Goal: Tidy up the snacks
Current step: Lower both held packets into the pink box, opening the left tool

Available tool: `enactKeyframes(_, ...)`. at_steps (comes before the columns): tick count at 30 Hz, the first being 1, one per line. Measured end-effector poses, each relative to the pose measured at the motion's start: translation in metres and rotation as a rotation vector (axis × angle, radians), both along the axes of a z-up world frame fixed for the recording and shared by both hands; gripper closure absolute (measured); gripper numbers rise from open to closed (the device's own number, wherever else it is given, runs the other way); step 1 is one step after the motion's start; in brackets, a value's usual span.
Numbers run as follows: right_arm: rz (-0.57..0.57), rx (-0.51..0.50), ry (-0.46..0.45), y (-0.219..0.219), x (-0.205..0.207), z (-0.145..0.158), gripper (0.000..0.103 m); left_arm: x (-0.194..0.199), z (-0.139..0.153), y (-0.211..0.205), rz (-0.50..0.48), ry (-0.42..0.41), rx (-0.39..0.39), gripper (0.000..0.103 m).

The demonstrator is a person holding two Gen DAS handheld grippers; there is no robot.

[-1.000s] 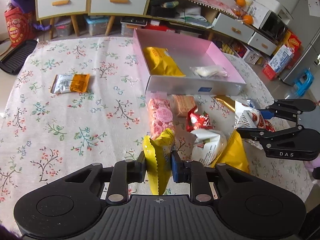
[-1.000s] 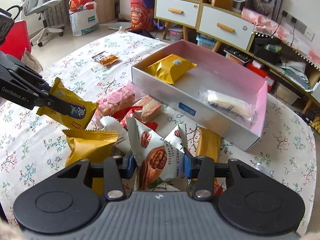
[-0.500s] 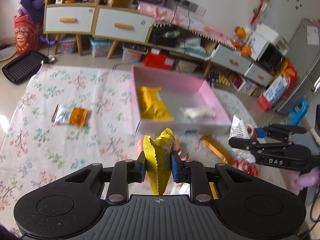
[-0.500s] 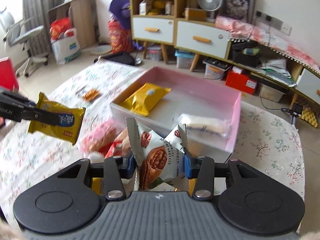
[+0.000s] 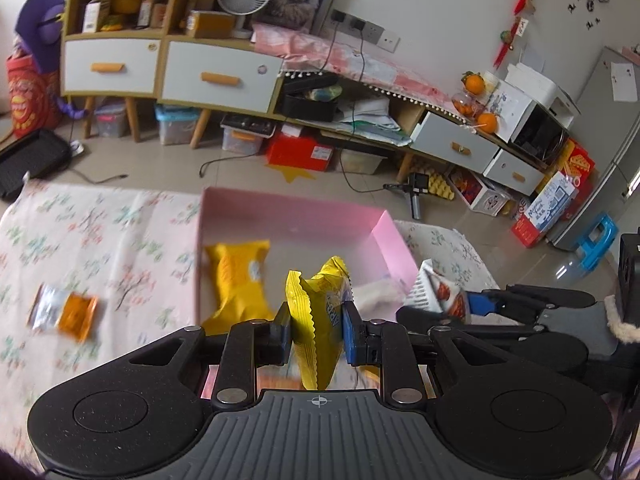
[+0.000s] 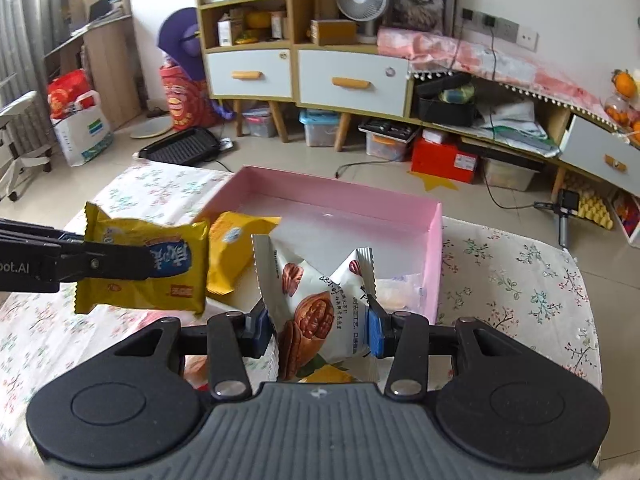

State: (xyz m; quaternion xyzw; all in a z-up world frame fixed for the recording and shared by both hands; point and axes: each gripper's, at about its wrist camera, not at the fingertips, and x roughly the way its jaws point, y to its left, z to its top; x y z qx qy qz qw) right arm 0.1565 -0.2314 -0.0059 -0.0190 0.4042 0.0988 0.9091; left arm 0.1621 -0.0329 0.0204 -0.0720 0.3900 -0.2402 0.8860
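Note:
My left gripper [image 5: 316, 336] is shut on a yellow snack packet [image 5: 320, 320], held in the air above the near edge of the pink box [image 5: 288, 212]. In the right wrist view this yellow packet [image 6: 140, 268] hangs left of the pink box [image 6: 340, 196]. My right gripper [image 6: 320, 328] is shut on a white walnut snack bag [image 6: 316, 304], raised over the box's near side. From the left wrist view the right gripper [image 5: 448, 304] shows at right with that white bag [image 5: 432, 292]. Inside the box lie a yellow packet [image 5: 240, 276] and a clear-wrapped white snack [image 6: 400, 292].
An orange and silver packet [image 5: 66, 312] lies on the floral tablecloth [image 5: 100, 240], left of the box. Behind the table stand white-drawer cabinets [image 6: 304, 76], storage bins and a red box [image 5: 300, 152] on the floor. Some snacks show below my right gripper's fingers.
Both grippers rose from the snack pile and moved forward toward the pink box, each still holding its packet. The pile on the cloth has dropped out of the left wrist view.

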Motion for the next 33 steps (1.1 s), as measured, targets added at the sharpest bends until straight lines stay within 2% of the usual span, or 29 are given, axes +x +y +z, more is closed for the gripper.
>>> enactKeyframes(8,-0.009,-0.015,-0.005,-0.008,0.03,-0.011,0.061,0.037,-0.016,-0.028,-0.009,-0.026,0.04,0.081)
enactKeyframes(23,-0.041,-0.011,0.011,-0.014,0.066,-0.026,0.061,0.08,-0.043,-0.048,-0.005,-0.081,0.072,0.081)
enactKeyframes(27,-0.067,-0.008,0.009,-0.015,0.069,-0.025,0.056,0.086,-0.046,-0.049,-0.006,-0.08,0.08,0.078)
enactKeyframes(28,-0.074,-0.01,0.007,-0.015,0.069,-0.024,0.045,0.085,-0.046,-0.05,-0.005,-0.077,0.098,0.073)
enactKeyframes(29,-0.081,-0.013,0.004,-0.015,0.068,-0.023,0.04,0.084,-0.045,-0.05,0.0,-0.085,0.119,0.069)
enactKeyframes(31,-0.079,-0.018,-0.001,-0.016,0.065,-0.02,0.035,0.081,-0.044,-0.049,0.006,-0.106,0.144,0.053)
enactKeyframes(33,-0.083,-0.02,0.002,-0.017,0.063,-0.017,0.03,0.079,-0.042,-0.045,0.01,-0.102,0.14,0.045)
